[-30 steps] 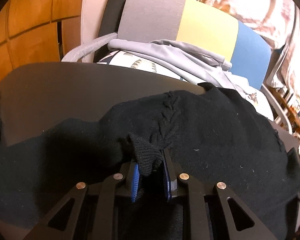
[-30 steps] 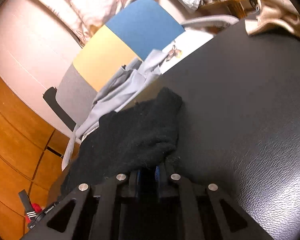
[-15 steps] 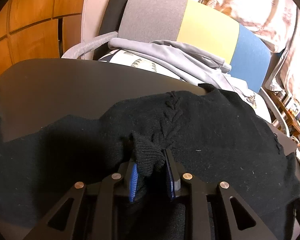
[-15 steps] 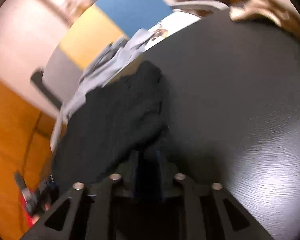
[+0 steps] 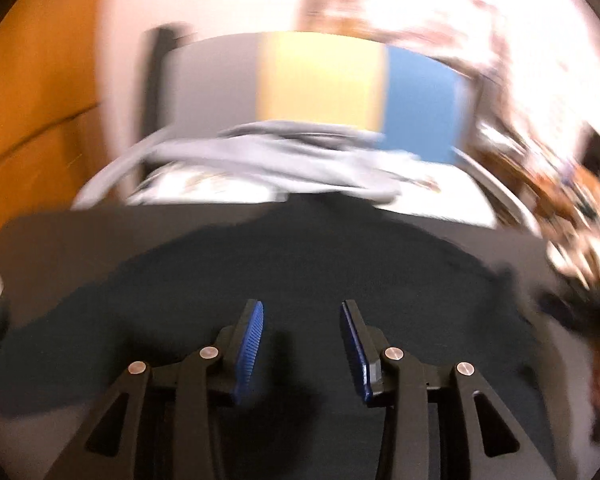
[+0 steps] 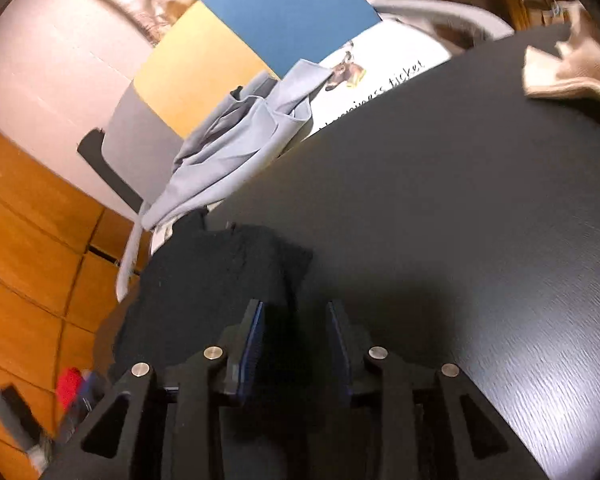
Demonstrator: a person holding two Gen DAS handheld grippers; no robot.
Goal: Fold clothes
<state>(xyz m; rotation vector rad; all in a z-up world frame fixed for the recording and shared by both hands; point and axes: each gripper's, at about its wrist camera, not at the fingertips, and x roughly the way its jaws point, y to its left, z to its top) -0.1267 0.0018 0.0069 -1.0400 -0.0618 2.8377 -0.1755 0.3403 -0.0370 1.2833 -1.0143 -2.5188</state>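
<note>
The left gripper (image 5: pixel 302 320) is hovering low over the black sweater (image 5: pixel 300 264), pointing across the table (image 5: pixel 80 236) toward the chair (image 5: pixel 320 76). Its jaws are standing wide apart, with nothing between the blue pads (image 5: pixel 253 336); only flat black knit is showing in the gap. This view is motion-blurred, so fine detail of the fabric is not readable.

The right gripper (image 6: pixel 296 320) is sitting at the right-hand edge of the same sweater (image 6: pixel 216 272), angled toward the chair (image 6: pixel 220 52). Its jaws are also parted, moderately wide. The corner of the sweater is lying just at the left finger and the gap; whether any fabric is touching the pads cannot be told.

The sweater is lying spread on the dark table (image 6: pixel 440 200), covering its middle in the left view and ending at the table's far edge near the chair.

The chair is serving as the holding place for other laundry: a light grey garment (image 6: pixel 236 144) is draped over a white printed item (image 6: pixel 380 68) on the seat. A beige cloth (image 6: pixel 568 72) is lying on the far right corner of the table, well apart from the sweater.
</note>
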